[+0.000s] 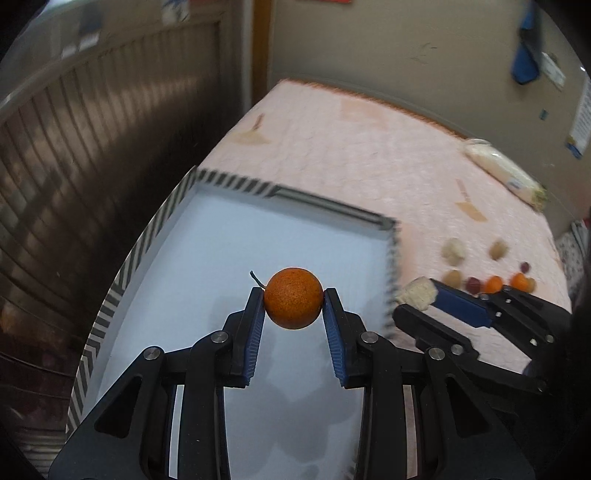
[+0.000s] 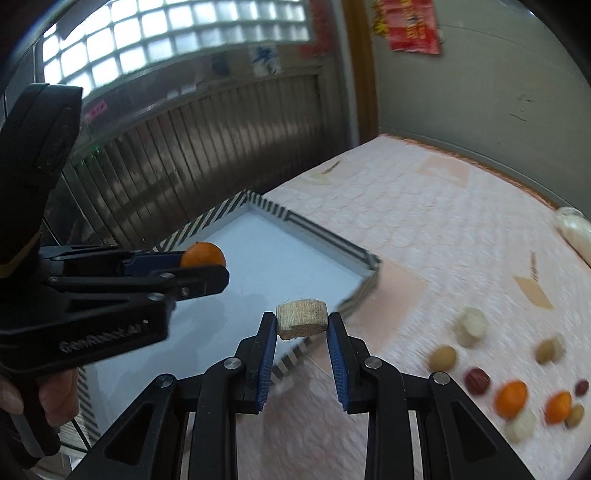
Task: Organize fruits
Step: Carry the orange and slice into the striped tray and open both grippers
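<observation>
Left gripper (image 1: 293,301) with orange (image 1: 293,298) over white tray (image 1: 207,236)

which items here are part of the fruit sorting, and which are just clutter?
Job:
- orange fruit in left gripper
- pale cut chunk in right gripper
- striped-rim tray
- loose fruit pile on the pink cloth

Clutter:
- white bag at the far edge
- red poster on the wall

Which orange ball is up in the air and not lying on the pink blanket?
The small orange pinched in the left gripper, held over the white tray. The other two oranges lie among the loose fruits.
</observation>
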Tool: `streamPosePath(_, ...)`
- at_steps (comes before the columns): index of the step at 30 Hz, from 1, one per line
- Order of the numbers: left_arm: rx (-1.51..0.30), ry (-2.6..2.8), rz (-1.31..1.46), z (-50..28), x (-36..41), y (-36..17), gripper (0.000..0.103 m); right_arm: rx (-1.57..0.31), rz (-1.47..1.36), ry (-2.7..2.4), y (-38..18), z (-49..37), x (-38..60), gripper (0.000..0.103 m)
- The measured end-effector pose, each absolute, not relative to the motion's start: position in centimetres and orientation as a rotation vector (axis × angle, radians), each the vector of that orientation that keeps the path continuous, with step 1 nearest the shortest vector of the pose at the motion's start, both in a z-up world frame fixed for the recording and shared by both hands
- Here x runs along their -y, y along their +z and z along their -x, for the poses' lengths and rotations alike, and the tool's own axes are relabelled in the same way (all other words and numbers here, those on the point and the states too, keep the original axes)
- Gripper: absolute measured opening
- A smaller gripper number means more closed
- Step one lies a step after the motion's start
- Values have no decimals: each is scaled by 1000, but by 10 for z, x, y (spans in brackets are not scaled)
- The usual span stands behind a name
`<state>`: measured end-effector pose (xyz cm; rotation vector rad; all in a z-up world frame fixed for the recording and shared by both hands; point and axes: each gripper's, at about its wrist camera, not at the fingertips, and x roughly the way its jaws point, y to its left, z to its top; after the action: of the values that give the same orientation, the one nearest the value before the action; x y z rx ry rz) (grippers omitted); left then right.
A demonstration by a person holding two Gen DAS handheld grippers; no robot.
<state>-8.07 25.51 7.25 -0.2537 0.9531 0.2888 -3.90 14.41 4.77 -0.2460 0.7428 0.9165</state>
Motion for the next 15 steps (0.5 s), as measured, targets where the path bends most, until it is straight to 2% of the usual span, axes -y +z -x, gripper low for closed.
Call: streamPosePath(15,-1017,377,324,76,-292,38,31,-830,411,941,14,20,-211,27)
